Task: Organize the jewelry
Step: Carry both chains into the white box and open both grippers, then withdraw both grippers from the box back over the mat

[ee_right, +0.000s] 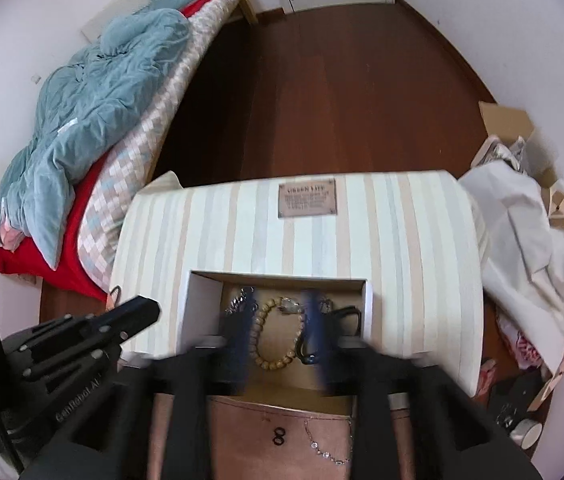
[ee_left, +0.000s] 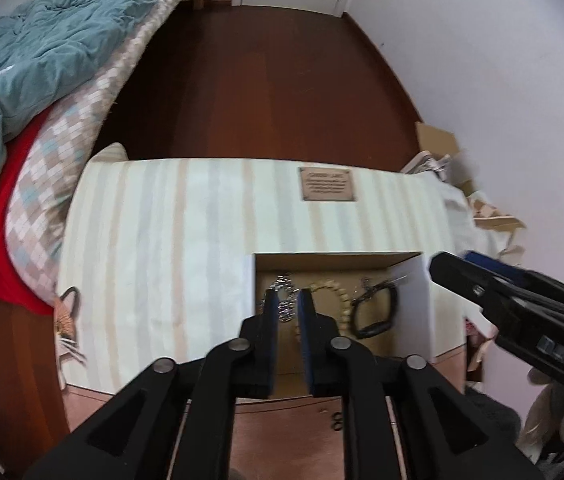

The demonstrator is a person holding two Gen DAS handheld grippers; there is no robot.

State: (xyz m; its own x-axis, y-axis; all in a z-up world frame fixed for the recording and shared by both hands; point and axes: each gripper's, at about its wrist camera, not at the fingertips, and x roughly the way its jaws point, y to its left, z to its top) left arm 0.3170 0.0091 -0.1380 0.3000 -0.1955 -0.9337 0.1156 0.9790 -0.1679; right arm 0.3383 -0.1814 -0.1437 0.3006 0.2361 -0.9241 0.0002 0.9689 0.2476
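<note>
A striped box (ee_right: 302, 236) with a small brown label (ee_right: 308, 199) near its far edge stands on a pinkish bench (ee_right: 241, 432), and an open cardboard box (ee_right: 201, 312) sits at the striped box's near edge. Three pieces of jewelry lie side by side on the cardboard box's floor: a silver chain bracelet (ee_right: 237, 302) toward the left wall, a wooden bead bracelet (ee_right: 271, 344) in the middle and a black bracelet (ee_right: 348, 314) toward the right wall. On the bench in front of the boxes lie a thin chain with clear stones (ee_right: 324, 446) and, just beside it, two small black rings (ee_right: 279, 436). The left tongs (ee_left: 290, 316) hang over the left part of the cardboard box with their jaws a narrow gap apart and nothing pinched between them; the silver chain shows through the gap. The right tongs (ee_right: 279, 320), blurred, stand wide apart on either side of the bead bracelet, gripping nothing. A bed with a teal quilt (ee_right: 93, 112) lies beyond the bench's left side.
</note>
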